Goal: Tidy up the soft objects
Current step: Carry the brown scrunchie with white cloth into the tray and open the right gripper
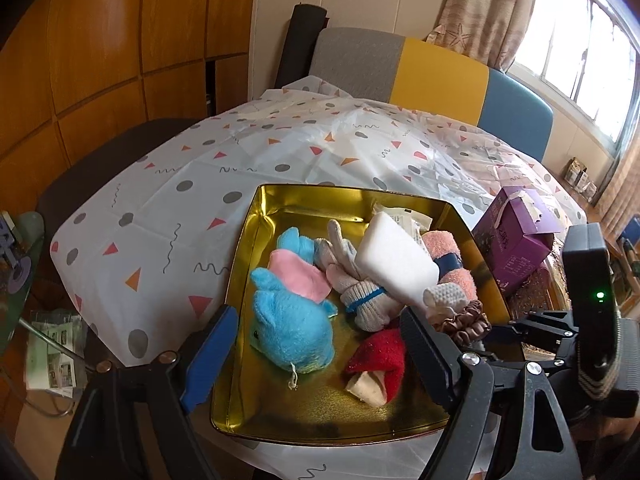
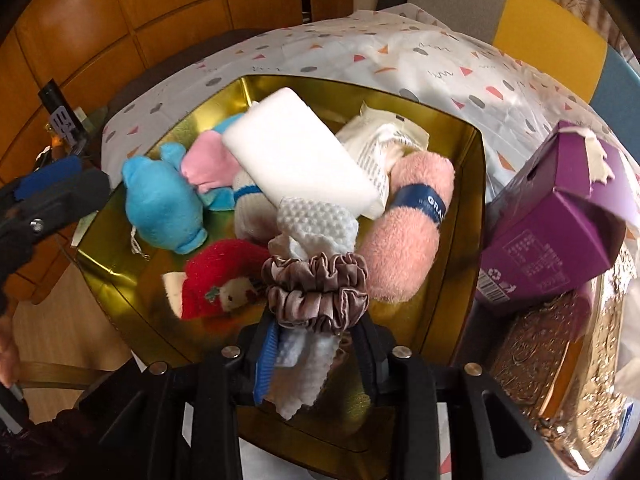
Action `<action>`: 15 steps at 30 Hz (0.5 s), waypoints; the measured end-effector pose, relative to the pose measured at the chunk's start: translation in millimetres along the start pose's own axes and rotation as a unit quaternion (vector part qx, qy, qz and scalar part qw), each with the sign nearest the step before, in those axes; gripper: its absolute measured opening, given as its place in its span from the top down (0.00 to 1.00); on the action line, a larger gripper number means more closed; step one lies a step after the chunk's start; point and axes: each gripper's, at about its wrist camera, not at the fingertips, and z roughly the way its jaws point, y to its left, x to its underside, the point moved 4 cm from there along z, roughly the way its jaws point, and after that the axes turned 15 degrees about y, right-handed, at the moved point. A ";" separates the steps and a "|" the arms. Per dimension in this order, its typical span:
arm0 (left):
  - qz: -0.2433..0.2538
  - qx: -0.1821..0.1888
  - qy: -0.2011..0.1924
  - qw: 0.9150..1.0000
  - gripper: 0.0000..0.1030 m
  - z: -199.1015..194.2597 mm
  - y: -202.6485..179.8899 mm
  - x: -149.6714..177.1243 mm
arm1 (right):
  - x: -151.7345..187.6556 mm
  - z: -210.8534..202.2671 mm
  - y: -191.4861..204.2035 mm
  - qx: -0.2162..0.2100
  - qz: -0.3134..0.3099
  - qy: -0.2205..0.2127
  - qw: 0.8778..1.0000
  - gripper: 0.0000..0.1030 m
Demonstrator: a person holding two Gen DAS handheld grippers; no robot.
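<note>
Right tool (image 2: pixel 316 344) over the gold tin (image 2: pixel 464 208), clenched on a white waffle cloth (image 2: pixel 308 364) bundled with a brown scrunchie (image 2: pixel 316 292). Left tool (image 1: pixel 316 360) released, jaws wide and empty, above the blue plush (image 1: pixel 288 328) and red toy (image 1: pixel 380 356). Best lowered into the bare gold patch at the near edge before letting go. Worth keeping clear of the white sponge (image 2: pixel 300 152) and pink towel roll (image 2: pixel 404 232), with the left tool held aside on the bench (image 1: pixel 168 200) side.
</note>
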 end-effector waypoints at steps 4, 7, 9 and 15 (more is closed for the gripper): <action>0.009 -0.006 -0.006 1.000 0.18 -3.4 -3.6 -0.2 | 1.9 1.7 -2.8 0.010 0.002 -0.001 1.000 0.60; 0.015 -0.012 -0.014 1.000 0.18 -7.1 -5.4 0.0 | 3.4 -1.1 -0.1 0.013 -0.001 -0.006 1.000 0.57; 0.018 -0.015 -0.018 1.000 0.17 -8.5 -6.2 0.0 | 4.3 -4.8 0.6 0.017 -0.002 -0.013 1.000 0.57; 0.019 -0.016 -0.020 0.999 0.16 -11.0 -6.6 0.8 | 7.6 -15.6 -1.1 0.027 0.005 -0.031 0.999 0.52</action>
